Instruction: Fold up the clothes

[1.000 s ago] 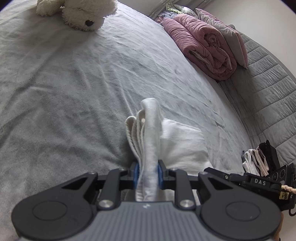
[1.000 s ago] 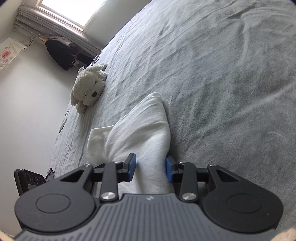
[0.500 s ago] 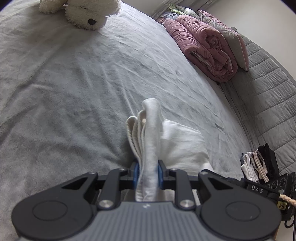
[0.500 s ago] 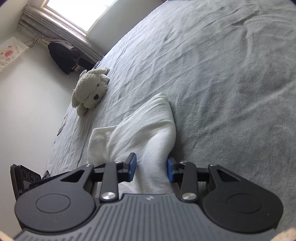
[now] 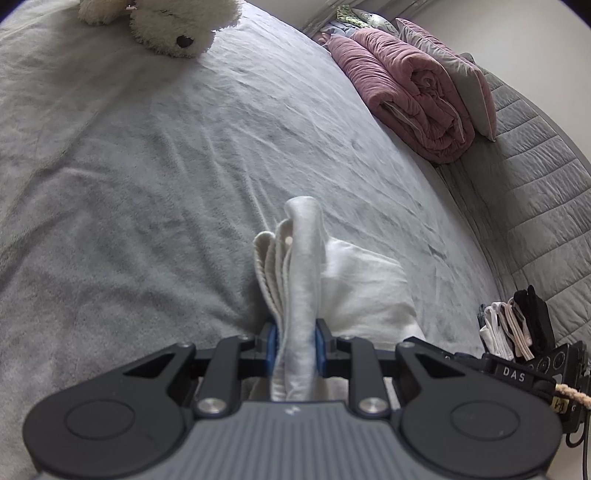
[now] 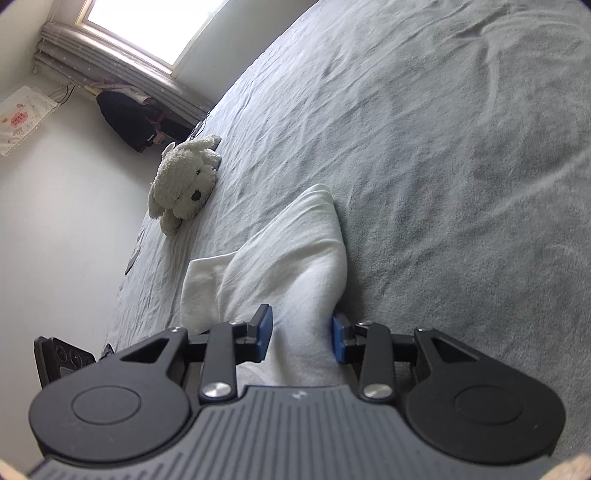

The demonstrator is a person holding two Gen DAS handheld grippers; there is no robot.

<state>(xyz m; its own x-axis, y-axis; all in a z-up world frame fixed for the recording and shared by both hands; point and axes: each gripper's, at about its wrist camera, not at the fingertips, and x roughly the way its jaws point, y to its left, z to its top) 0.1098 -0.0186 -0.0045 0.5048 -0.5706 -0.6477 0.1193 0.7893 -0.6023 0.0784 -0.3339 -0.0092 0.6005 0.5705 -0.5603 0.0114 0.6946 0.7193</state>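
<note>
A white garment (image 5: 303,258) is bunched into several folded layers, and my left gripper (image 5: 295,347) is shut on them; the layers stick up past the blue pads. More of the cloth spreads to the right over the grey bed cover (image 5: 147,166). In the right wrist view the same white garment (image 6: 295,251) runs as a thick bundle between the blue pads of my right gripper (image 6: 301,334), which is shut on it. Its far end rests on the bed (image 6: 443,147). The other gripper's body (image 5: 517,373) shows at the right edge.
A white plush dog (image 5: 173,26) lies at the far end of the bed. A rolled pink quilt (image 5: 406,99) and a grey pillow (image 5: 458,85) lean on the quilted headboard (image 5: 535,184). Several folded clothes (image 5: 517,325) are stacked at the right. A window (image 6: 147,22) is beyond the bed.
Both views have shifted a little, with the plush dog sliding lower in each frame. Both grippers keep their hold on the white garment, and its shape is nearly the same.
</note>
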